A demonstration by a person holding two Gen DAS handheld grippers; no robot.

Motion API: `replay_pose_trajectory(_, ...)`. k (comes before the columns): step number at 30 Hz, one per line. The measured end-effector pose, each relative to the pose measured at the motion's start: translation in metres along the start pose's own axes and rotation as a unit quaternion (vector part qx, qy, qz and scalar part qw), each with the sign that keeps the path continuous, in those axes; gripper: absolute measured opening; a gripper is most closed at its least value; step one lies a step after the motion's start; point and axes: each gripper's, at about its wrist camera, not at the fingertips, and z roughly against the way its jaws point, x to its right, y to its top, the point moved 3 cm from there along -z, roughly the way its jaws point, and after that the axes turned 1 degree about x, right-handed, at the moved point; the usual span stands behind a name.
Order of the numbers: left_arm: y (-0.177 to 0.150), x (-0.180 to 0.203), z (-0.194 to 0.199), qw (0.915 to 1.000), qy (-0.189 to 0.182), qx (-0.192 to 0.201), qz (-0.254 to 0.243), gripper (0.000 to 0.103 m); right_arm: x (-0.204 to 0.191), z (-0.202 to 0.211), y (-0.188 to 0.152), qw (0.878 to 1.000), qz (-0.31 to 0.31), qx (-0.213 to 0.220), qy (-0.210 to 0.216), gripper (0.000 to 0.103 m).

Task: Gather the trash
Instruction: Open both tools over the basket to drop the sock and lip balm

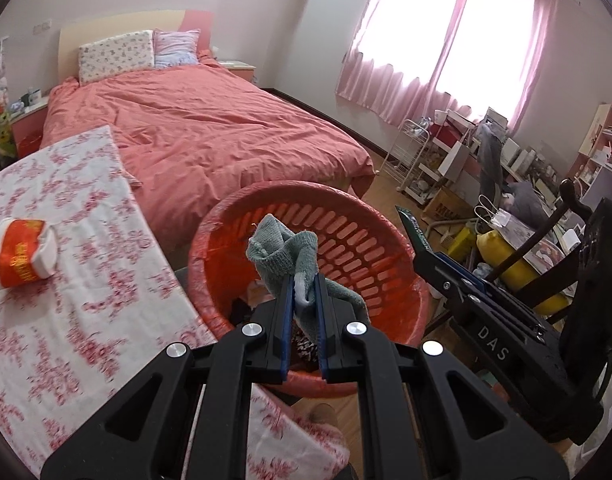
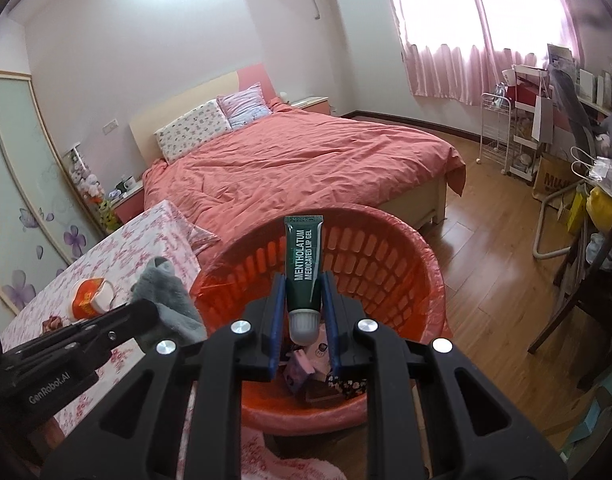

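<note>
Over the red basket [image 1: 357,232], the left tongs [image 1: 304,280] are clenched on a grey-green cloth [image 1: 284,252], while the right tongs [image 2: 304,280] grip a green lip-gel tube [image 2: 303,260] upright, cap downward, beside the floral-clothed bench [image 1: 66,280].

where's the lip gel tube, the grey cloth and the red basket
lip gel tube [image 2: 303,264], right wrist view, on its green printed body
grey cloth [image 1: 284,252], left wrist view, on the bunched part above the fingers
red basket [image 2: 385,264], right wrist view, on the slotted inner wall
</note>
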Motion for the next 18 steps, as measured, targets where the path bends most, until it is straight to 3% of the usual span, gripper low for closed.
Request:
replay_pose_trajectory(8, 0.002, -0.001, -0.028, 0.9997, -0.009, -0.023, 0.007, 0.011, 0.01, -0.023, 0.007, 1.0, -0.011, -0.002, 0.003, 0.02)
replay_pose_trajectory(13, -0.002, -0.012, -0.037, 0.9992, 0.007, -0.036, 0.019, 0.038, 0.02, -0.039, 0.008, 1.0, -0.025, -0.008, -0.001, 0.037)
replay_pose_trajectory(18, -0.009, -0.026, -0.032, 0.9983, 0.029, -0.044, 0.026, 0.04, 0.025, -0.043, -0.002, 0.999, -0.029, -0.019, -0.012, 0.043)
